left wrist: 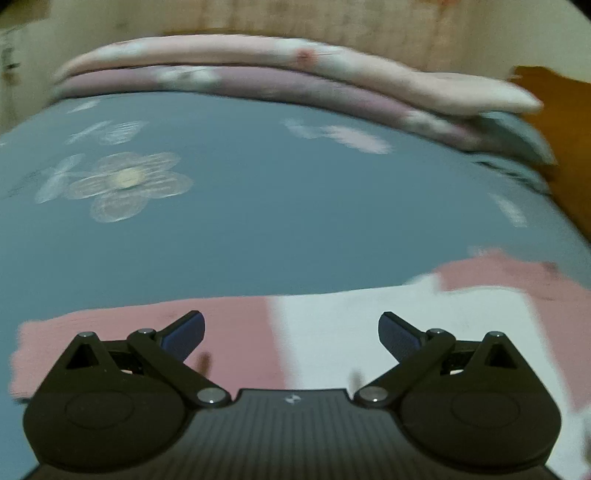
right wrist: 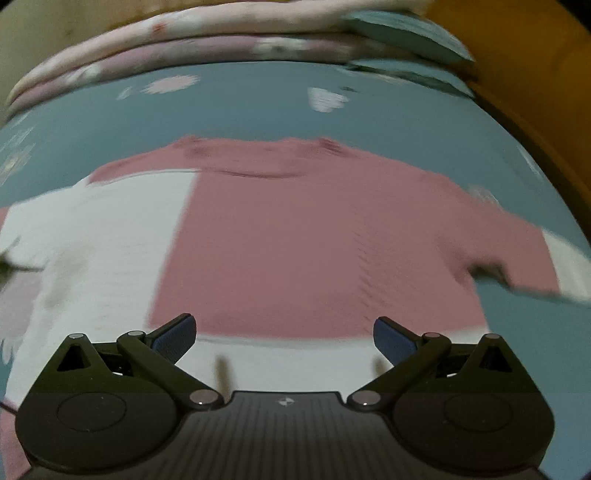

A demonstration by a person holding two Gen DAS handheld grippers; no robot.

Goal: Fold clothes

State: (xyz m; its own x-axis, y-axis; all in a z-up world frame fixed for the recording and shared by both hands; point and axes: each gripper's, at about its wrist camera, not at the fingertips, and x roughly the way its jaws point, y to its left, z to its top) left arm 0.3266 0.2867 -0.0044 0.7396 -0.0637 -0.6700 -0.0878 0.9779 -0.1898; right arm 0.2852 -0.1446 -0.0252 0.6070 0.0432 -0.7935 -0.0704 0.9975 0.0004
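Observation:
A pink and white sweater (right wrist: 280,240) lies flat on a grey-blue flowered bedsheet (right wrist: 258,107). Its neckline points to the far side, and one sleeve with a white cuff reaches to the right. My right gripper (right wrist: 284,334) hovers over the sweater's near white hem, open, with nothing between its blue pads. In the left wrist view the same sweater (left wrist: 229,339) shows as a pink and white band at the near edge. My left gripper (left wrist: 291,332) hangs above it, open wide and empty. Both views are blurred by motion.
Folded pink floral bedding (left wrist: 258,70) is stacked along the far side of the bed, with a grey-blue pillow (right wrist: 406,33) at its right end. An orange-brown wooden bed frame (right wrist: 535,92) runs along the right. The bedsheet (left wrist: 258,206) stretches bare beyond the sweater.

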